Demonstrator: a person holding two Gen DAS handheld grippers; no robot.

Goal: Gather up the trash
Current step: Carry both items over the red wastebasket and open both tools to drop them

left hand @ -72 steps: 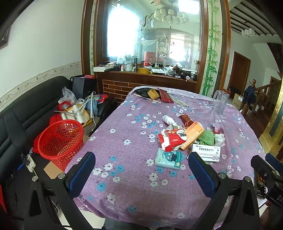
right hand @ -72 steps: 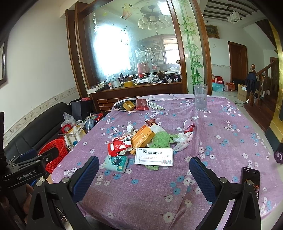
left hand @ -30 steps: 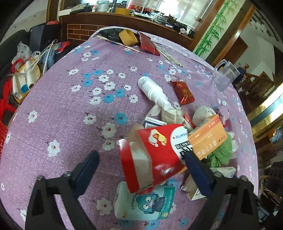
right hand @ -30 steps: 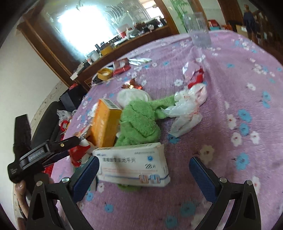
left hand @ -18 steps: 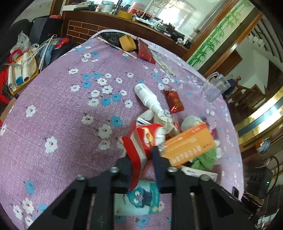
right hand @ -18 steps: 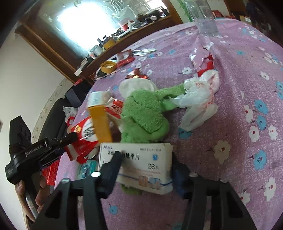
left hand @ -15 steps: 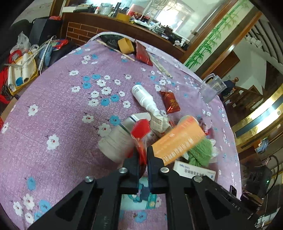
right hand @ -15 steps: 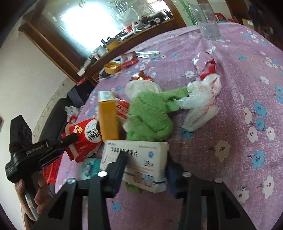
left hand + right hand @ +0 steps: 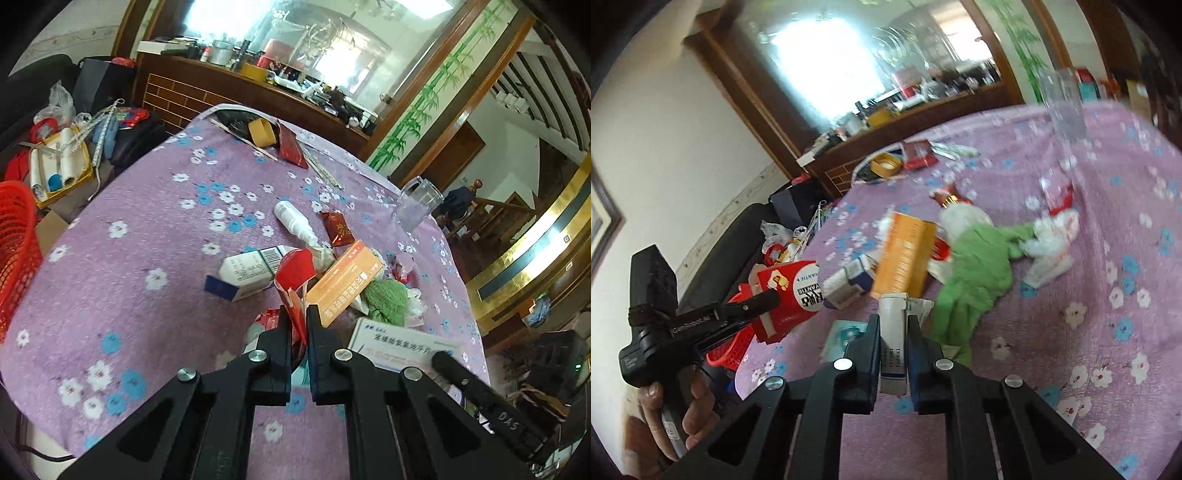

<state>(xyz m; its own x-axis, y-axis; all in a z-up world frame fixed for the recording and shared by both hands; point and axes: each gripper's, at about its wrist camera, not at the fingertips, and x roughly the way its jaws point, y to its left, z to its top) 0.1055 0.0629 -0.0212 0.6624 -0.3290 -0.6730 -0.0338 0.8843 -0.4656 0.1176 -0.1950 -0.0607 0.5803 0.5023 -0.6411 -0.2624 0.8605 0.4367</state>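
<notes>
My left gripper (image 9: 295,325) is shut on a red carton (image 9: 293,275), seen edge-on and lifted off the purple flowered tablecloth (image 9: 129,266); the carton also shows in the right wrist view (image 9: 792,291). My right gripper (image 9: 892,332) is shut on a white medicine box (image 9: 893,339), held on edge above the table; the box also shows in the left wrist view (image 9: 399,345). On the table lie an orange box (image 9: 343,280), a white and blue carton (image 9: 247,271), a green cloth (image 9: 979,266), a white bottle (image 9: 293,221) and a crumpled white bag (image 9: 1049,240).
A red mesh basket (image 9: 16,240) stands left of the table beside a black sofa. A clear glass (image 9: 419,203) stands at the far right of the table. A teal tissue pack (image 9: 846,334) lies under my grippers. A yellow tape roll (image 9: 260,133) and red packets lie at the far end.
Both grippers closed from wide open: the left on the red carton, the right on the white medicine box. Both items have since lifted off the table, and the white and blue carton is uncovered.
</notes>
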